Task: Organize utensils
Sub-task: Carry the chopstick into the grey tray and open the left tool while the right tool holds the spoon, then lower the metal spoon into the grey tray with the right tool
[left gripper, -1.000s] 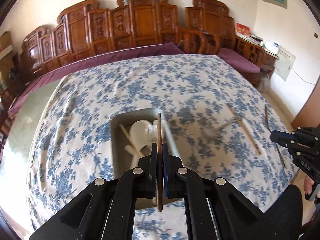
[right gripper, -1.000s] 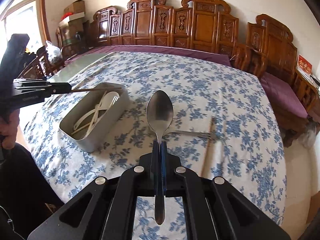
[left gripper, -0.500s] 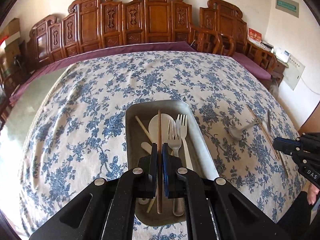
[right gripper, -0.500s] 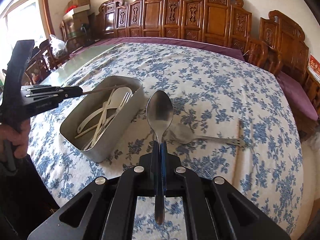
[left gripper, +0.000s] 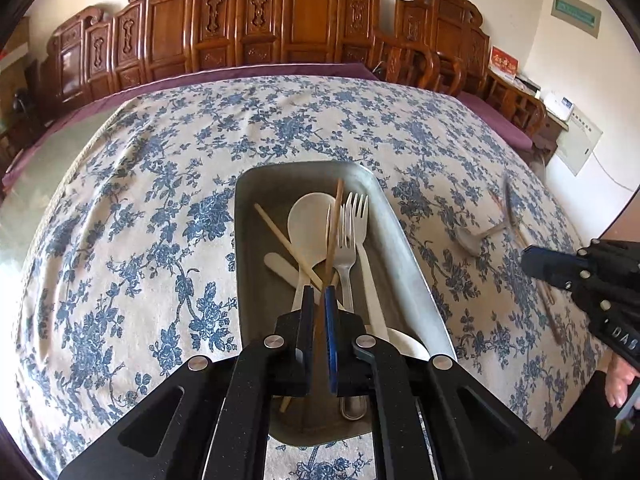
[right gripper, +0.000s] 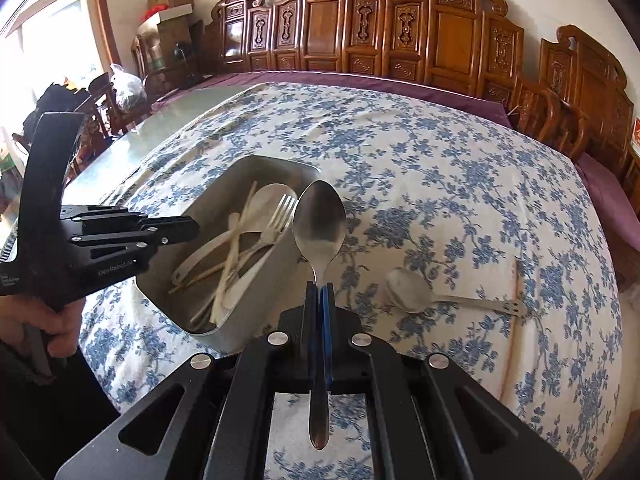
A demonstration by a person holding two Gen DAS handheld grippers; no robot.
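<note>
Left gripper (left gripper: 319, 300): my jaws clamped on wooden chopstick (left gripper: 335, 224), long axis along metal tray (left gripper: 404, 232) directly below. Right gripper (right gripper: 319, 290): pinching steel spoon (right gripper: 319, 220), tray just left.

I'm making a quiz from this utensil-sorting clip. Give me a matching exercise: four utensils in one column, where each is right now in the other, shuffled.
Things:
1. wooden chopstick
2. large steel spoon
3. metal fork
4. small metal spoon

Places:
A. lying in the metal tray
B. lying on the floral tablecloth
C. clamped in the left gripper
D. clamped in the right gripper

Pairs: 1-C, 2-D, 3-A, 4-B
</note>
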